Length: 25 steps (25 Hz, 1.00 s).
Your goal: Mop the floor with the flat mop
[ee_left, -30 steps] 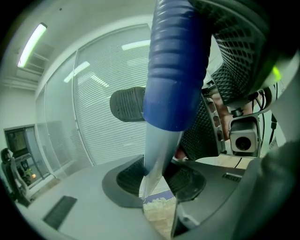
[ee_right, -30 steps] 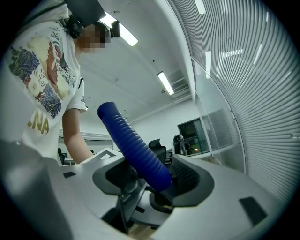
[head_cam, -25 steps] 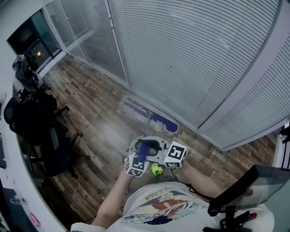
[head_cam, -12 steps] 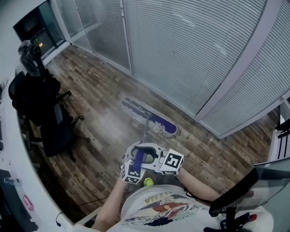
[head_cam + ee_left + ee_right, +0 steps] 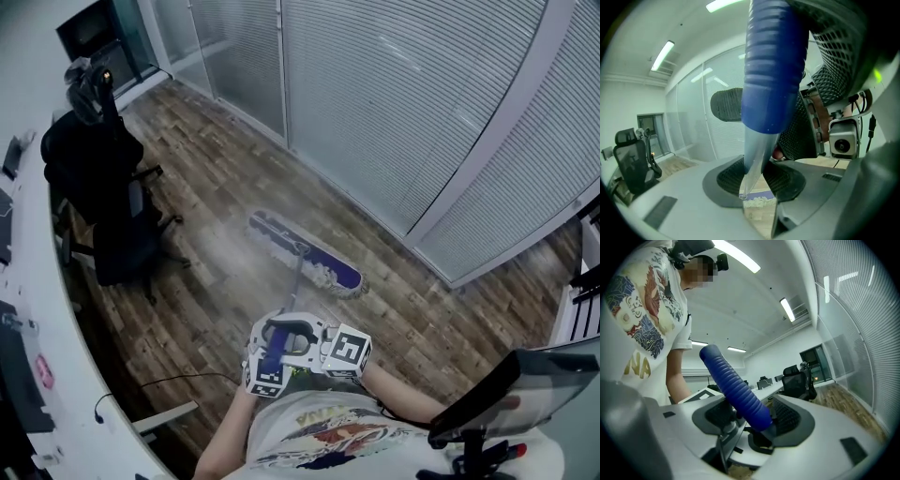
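The flat mop's purple head with its white fringe [image 5: 306, 254] lies flat on the wood floor, a little way out from the glass wall. Its metal pole [image 5: 291, 295] rises to a ribbed blue grip [image 5: 273, 352] at my chest. My left gripper [image 5: 279, 332] is shut on the handle where the blue grip [image 5: 773, 65] meets the bare pole [image 5: 753, 161]; the jaws of the left gripper [image 5: 757, 182] press on both sides. My right gripper [image 5: 306, 334] is shut on the blue grip [image 5: 736, 390] from the other side, the right gripper [image 5: 754, 423] closing round the grip's lower end.
A glass wall with blinds [image 5: 403, 103] runs behind the mop. Black office chairs [image 5: 105, 187] stand at the left beside a curved white desk [image 5: 37, 309]. A cable [image 5: 159, 379] trails on the floor by the desk. A dark monitor [image 5: 516, 384] sits at the lower right.
Both grippers have moved across the room together with the handle still held. The mop head has slid away from the glass wall's corner, and the chairs and desk have come further into view.
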Available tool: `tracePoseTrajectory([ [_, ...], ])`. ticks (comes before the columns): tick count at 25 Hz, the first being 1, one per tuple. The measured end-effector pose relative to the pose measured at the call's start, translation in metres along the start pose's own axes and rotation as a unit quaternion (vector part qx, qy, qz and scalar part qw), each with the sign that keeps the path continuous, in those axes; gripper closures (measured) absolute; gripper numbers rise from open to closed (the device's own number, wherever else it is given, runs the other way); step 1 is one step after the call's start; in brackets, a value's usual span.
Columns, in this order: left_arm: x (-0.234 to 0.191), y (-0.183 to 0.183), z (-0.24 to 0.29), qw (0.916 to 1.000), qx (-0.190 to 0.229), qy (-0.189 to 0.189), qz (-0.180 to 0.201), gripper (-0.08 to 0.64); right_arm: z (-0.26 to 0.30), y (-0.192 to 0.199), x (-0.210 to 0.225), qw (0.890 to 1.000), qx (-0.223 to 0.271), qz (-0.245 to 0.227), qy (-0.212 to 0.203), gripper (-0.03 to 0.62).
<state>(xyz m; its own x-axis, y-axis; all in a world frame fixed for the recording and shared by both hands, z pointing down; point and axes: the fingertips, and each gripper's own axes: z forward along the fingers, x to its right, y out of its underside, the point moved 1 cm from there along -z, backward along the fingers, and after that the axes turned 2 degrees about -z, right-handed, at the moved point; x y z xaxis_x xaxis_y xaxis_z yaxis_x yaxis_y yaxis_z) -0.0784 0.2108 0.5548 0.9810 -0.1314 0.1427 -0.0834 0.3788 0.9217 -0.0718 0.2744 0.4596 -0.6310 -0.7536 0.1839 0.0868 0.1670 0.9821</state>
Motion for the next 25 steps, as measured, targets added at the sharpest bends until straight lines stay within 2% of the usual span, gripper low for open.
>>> tracePoseTrajectory([
  [10,0.138,0.026,-0.086,0.9967,-0.016,-0.076,-0.023,0.459,-0.081,0.037,-0.147,0.997,-0.004,-0.004,-0.078,0.333],
  [13,0.165,0.031,-0.100,0.9955,-0.017,-0.090,-0.025,0.459,-0.097,0.047,-0.174,0.995,-0.012,-0.022,-0.100,0.333],
  [19,0.186,0.031,-0.086,0.9973,-0.022,-0.070,0.001,0.459,-0.122,0.051,-0.172,0.995,0.002,-0.013,-0.100,0.333],
  [25,0.168,0.018,-0.067,0.9975,-0.006,-0.068,-0.020,0.459,-0.119,0.041,-0.146,0.993,0.001,-0.034,-0.110,0.334],
])
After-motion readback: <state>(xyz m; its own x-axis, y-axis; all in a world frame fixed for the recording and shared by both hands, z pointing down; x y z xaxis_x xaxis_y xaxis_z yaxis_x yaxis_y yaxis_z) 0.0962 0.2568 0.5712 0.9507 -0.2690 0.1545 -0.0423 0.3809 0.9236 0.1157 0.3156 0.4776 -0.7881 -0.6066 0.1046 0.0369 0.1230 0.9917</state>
